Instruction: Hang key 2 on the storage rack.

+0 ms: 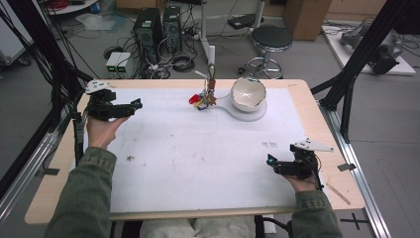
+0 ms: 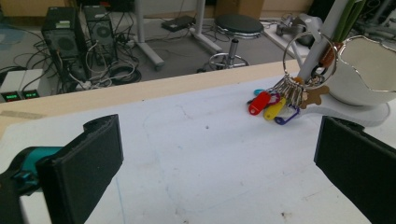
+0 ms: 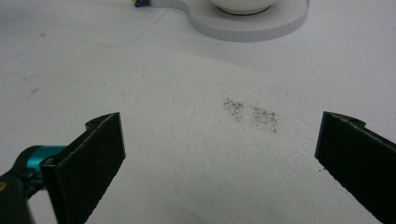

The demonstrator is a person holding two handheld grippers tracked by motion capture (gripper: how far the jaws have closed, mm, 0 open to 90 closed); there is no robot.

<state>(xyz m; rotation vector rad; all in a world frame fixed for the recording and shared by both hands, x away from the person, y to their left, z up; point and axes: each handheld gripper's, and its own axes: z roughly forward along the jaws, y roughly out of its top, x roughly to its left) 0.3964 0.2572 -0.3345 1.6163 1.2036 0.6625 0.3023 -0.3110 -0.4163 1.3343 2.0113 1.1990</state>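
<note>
The right gripper [image 3: 219, 154] has its two black jaws far apart, with nothing between them. Under them is the white table top [image 3: 154, 79]. A small patch of dark specks [image 3: 252, 114] sits on it. At the top is a round white base [image 3: 252, 25] with a bowl [image 3: 240, 4] on it.

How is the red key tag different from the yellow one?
The red tag is bright red; the yellow tag is yellow. In the left gripper view the red tag lies at the outer side of the bunch, while the yellow tag sits further in, next to a blue tag. Both are small plastic tags with rounded ends, hanging from the same metal key ring and resting on the white mat.
</note>
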